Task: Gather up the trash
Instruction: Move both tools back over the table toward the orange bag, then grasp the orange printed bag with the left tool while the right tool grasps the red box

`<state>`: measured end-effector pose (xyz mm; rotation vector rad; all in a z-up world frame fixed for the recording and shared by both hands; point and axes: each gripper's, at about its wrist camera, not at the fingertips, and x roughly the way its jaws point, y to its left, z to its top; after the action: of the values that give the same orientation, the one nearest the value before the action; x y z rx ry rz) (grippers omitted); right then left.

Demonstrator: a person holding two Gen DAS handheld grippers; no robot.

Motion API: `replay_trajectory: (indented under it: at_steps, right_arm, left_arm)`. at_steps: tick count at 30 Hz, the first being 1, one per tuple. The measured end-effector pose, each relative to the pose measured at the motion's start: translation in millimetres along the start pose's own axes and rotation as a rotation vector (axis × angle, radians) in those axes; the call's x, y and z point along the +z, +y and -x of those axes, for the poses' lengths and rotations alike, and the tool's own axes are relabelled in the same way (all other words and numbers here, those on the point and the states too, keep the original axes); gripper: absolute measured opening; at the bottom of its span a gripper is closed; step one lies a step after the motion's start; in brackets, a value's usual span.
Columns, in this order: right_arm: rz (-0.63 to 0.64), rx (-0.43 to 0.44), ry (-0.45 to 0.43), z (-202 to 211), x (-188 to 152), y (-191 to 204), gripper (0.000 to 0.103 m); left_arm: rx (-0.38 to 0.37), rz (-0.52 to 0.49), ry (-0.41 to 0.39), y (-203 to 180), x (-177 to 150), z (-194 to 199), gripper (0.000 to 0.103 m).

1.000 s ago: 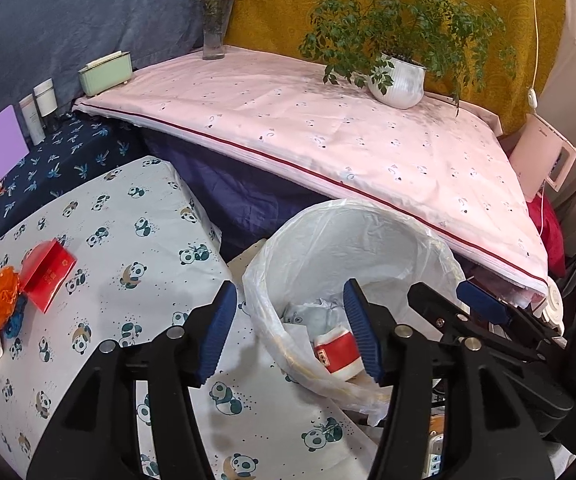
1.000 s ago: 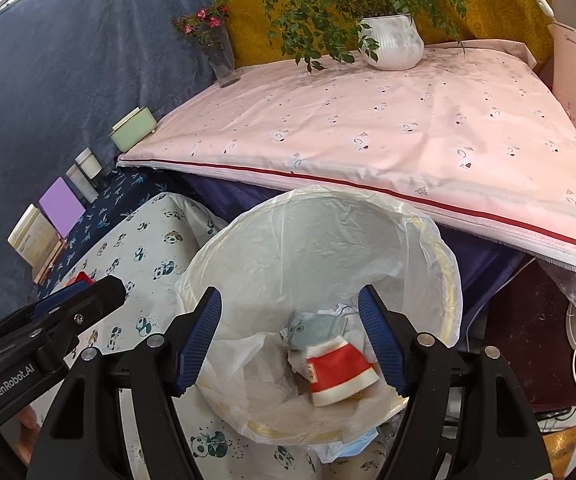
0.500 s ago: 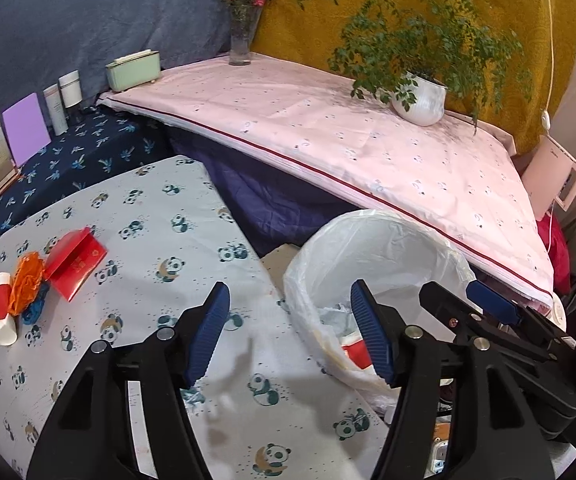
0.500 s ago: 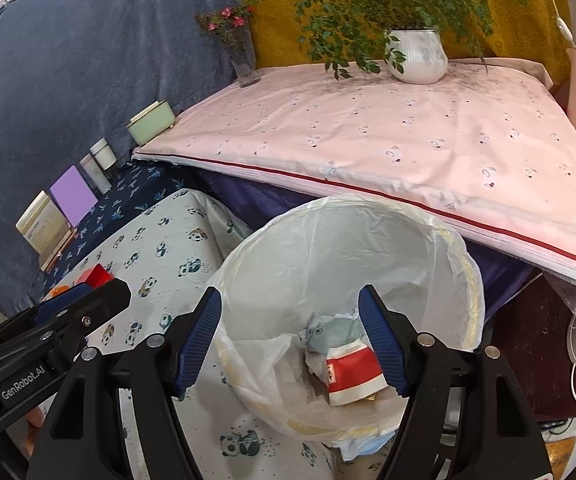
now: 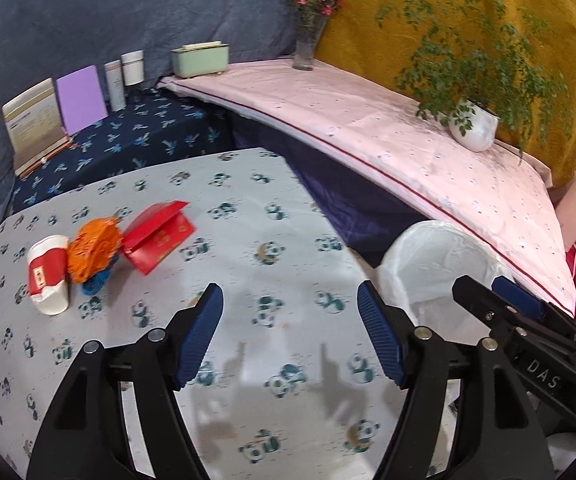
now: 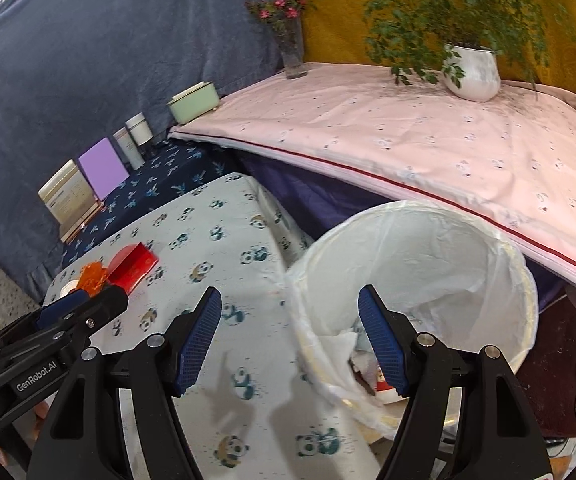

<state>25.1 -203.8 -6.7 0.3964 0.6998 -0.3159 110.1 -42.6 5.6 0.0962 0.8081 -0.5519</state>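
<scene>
— What has changed for us in the last second?

— We have swung both claws away from the trash bin point(image 6: 420, 280) and back over the counter point(image 5: 247, 216). A moment ago the bin's mouth filled both views, and now the panda cloth lies under the left claw point(image 5: 290, 340), with the bin off at the counter's right edge. The left claw's jaws are opening as we go, with nothing between them. The right claw point(image 6: 290, 340) is spread wide and empty, straddling the counter's right edge and the bin's rim.

— So the last drop is done?

— We judge so. A red-and-white cup and crumpled paper lie at the bottom of the bin point(image 6: 384, 380), and both claws are free for the next pick.

— What is left to collect?

— We count four pieces, bunched near the counter's far left edge: one red-and-white paper cup point(image 5: 47, 274) on its side, one orange crumpled wrapper point(image 5: 93, 248) touching it, one small blue piece point(image 5: 95, 284) tucked under the orange, and one red envelope point(image 5: 155, 236) just beside them.

— And the rest?

— One bin, two claws. The vase, potted plant and boxes on the other surfaces look like furnishings, not trash.
</scene>
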Motion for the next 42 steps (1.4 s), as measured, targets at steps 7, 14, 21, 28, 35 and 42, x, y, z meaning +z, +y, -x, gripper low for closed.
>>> replay_trajectory:
  at_steps: [7,14,21,28,35,42]
  right_arm:
    - [0.078,0.049,0.029,-10.1,-4.2,50.0,0.069]
    - [0.142,0.088,0.061,-20.6,-10.5,95.0,0.069]
    - [0.185,0.121,0.113,-41.1,-18.9,135.0,0.069]
    - [0.204,0.156,0.142,-63.9,-18.2,164.7,0.069]
    - [0.193,0.180,0.167,-96.1,-11.0,183.8,0.065]
    - [0.188,0.188,0.183,-130.0,-2.0,198.8,0.064]
  left_arm:
    - [0.066,0.067,-0.004,51.0,-9.4,10.5,0.067]
    - [0.146,0.095,-0.015,91.8,-19.5,15.6,0.072]
    - [0.215,0.085,-0.016,124.8,-23.1,12.1,0.073]
    - [0.247,0.056,-0.003,147.7,-22.3,-2.6,0.073]
    - [0.235,0.005,0.007,160.8,-14.8,-25.1,0.073]
    - [0.219,-0.012,0.015,170.4,-4.8,-50.8,0.073]
